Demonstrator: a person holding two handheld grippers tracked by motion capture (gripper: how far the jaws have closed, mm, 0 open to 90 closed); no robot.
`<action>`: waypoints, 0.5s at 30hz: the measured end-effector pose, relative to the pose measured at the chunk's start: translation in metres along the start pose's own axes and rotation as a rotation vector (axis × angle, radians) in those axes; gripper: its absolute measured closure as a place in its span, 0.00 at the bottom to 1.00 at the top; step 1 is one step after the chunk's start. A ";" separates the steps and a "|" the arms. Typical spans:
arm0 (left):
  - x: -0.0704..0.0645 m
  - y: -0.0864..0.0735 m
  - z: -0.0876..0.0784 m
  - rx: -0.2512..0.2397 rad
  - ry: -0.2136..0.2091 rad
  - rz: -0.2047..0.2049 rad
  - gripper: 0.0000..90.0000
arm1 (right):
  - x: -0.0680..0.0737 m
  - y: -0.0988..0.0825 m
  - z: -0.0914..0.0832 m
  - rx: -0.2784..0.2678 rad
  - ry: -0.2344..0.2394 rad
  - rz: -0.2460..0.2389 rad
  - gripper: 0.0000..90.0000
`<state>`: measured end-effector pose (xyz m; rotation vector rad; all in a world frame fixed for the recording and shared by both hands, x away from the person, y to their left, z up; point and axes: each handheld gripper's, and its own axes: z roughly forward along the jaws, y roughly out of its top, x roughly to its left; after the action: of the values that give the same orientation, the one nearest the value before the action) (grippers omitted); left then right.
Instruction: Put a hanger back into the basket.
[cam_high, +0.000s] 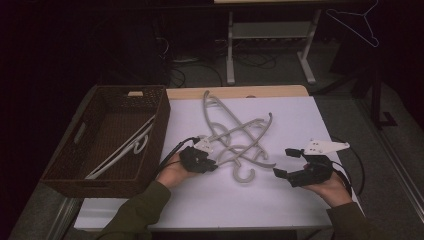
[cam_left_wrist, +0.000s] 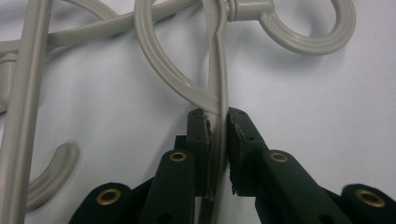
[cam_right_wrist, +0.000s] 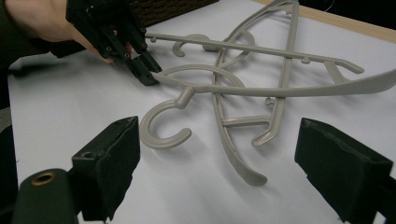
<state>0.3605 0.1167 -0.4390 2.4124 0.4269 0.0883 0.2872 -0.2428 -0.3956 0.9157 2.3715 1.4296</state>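
Note:
Grey plastic hangers lie tangled on the white table. In the left gripper view, my left gripper is shut on a thin grey arm of one hanger, with both pads pressed against it. From above, the left gripper sits at the pile's left edge, beside the hanger whose hook points toward me. The right gripper view shows the left gripper clamped on that hanger's curved end. My right gripper is open to the right of the pile; nothing lies between its fingers.
A dark wicker basket stands at the table's left with a white hanger inside. Another hanger hangs at the back right. Desk legs and cables stand on the floor beyond the table's far edge.

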 end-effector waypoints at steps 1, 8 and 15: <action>0.000 0.000 0.000 0.000 0.000 0.000 0.90 | 0.000 0.000 0.000 0.000 0.000 0.000 0.15; -0.005 0.008 -0.006 -0.013 -0.015 -0.005 0.91 | 0.000 0.000 -0.001 -0.002 -0.003 0.003 0.15; -0.008 0.019 -0.021 -0.033 -0.021 -0.020 0.91 | -0.002 -0.001 -0.003 -0.009 -0.004 0.006 0.15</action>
<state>0.3545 0.1133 -0.4098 2.3739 0.4367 0.0601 0.2871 -0.2461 -0.3950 0.9239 2.3591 1.4381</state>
